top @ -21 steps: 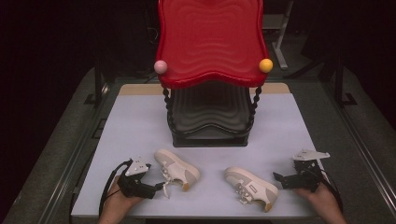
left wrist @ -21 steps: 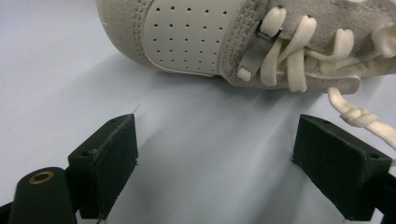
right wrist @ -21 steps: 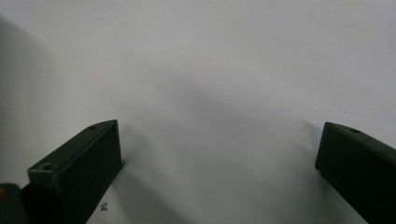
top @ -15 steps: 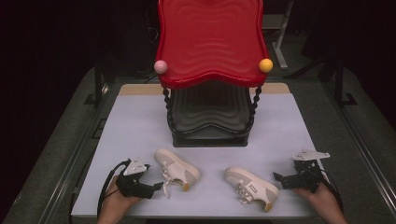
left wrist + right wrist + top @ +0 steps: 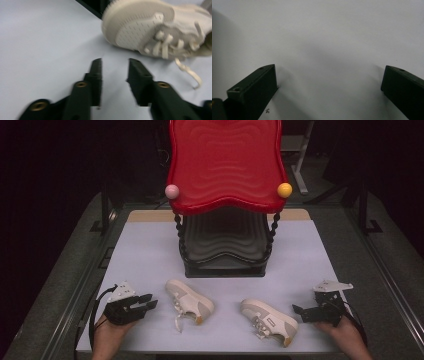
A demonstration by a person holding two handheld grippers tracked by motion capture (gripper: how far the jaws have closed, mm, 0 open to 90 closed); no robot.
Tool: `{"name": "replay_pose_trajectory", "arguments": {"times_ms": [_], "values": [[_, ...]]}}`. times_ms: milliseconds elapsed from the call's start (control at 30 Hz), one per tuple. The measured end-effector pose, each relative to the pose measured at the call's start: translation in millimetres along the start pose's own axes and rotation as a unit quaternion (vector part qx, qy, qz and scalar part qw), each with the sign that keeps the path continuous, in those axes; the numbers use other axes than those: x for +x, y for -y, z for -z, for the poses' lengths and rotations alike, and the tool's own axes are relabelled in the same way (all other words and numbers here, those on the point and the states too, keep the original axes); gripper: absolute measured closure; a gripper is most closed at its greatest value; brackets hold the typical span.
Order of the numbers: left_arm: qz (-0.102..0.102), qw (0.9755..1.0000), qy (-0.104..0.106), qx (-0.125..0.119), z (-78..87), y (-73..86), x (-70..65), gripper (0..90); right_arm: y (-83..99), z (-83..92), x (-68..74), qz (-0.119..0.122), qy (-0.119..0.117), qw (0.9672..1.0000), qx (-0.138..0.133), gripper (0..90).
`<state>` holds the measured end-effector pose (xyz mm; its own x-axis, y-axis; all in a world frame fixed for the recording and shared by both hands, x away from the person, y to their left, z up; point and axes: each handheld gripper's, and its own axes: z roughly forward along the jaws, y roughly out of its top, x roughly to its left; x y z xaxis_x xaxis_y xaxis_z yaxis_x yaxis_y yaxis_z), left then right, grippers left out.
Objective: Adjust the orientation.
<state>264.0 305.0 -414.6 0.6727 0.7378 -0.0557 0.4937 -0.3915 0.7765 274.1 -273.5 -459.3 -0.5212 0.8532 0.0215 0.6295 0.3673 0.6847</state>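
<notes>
High view: the left gripper (image 5: 150, 304) rests at seven o'clock on the table (image 5: 150, 250), just beside the left shoe (image 5: 189, 303); the right gripper (image 5: 297, 312) sits at five o'clock beside the right shoe (image 5: 269, 320).

Left gripper view: narrow gap between empty jaws, shoe at one o'clock.

Right gripper view: jaws spread wide over bare tabletop.

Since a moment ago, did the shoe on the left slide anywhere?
No. The left shoe lies in the same spot in front of the black stand, just as before, and the left gripper beside it isn't touching it.
</notes>
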Motion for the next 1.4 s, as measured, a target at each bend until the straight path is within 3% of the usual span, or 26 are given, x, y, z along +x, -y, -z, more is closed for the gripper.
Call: {"name": "replay_pose_trajectory", "arguments": {"times_ms": [100,233,367,467,667,767,867,967,1100,1267,1400], "values": [[0.007,1.0,-0.003,-0.003,0.7,-8.8,4.7,89.7,0.0,0.0,-0.1,0.001,0.0,1.0,0.0,0.0],[0.005,0.9998,-0.013,-0.01,-2.5,-19.4,7.2,89.8,0.0,-0.1,-0.1,0.001,0.0,1.0,0.0,0.0],[-0.007,0.9992,-0.038,-0.01,-20.4,-31.8,12.7,89.8,0.0,-0.1,-0.1,0.001,0.0,1.0,0.0,0.0],[-0.008,0.9992,-0.038,-0.01,-29.3,-34.6,14.8,89.8,0.0,-0.1,-0.1,0.001,0.0,1.0,0.0,0.0],[-0.023,0.9996,-0.015,-0.004,-49.2,-41.8,9.3,89.8,-0.1,-0.1,-0.1,0.0,0.0,1.0,0.0,0.0],[-0.027,0.9993,-0.024,-0.003,-49.9,-42.6,5.2,89.9,-0.1,-0.1,-0.1,0.0,0.0,1.0,0.0,0.0],[-0.016,0.9997,-0.012,-0.01,-51.6,-41.4,3.4,89.9,0.0,-0.1,-0.1,0.0,0.0,1.0,0.0,0.0],[-0.017,0.9998,-0.007,-0.012,-52.7,-41.5,0.4,89.9,0.0,-0.2,-0.2,0.0,0.0,1.0,0.0,0.0],[-0.023,0.9995,0.016,-0.013,-57.1,-42.9,-11.2,89.9,-0.1,-0.2,-0.2,0.0,0.0,1.0,0.0,0.0],[-0.03,0.9991,0.024,-0.015,-60.3,-44.1,-21.5,89.9,-0.1,-0.2,-0.2,0.0,0.0,1.0,0.0,0.0],[-0.027,0.9992,0.028,-0.011,-56.5,-44.3,-21.3,89.7,-0.1,-0.2,-0.1,-0.001,0.0,1.0,0.0,0.0]]}}
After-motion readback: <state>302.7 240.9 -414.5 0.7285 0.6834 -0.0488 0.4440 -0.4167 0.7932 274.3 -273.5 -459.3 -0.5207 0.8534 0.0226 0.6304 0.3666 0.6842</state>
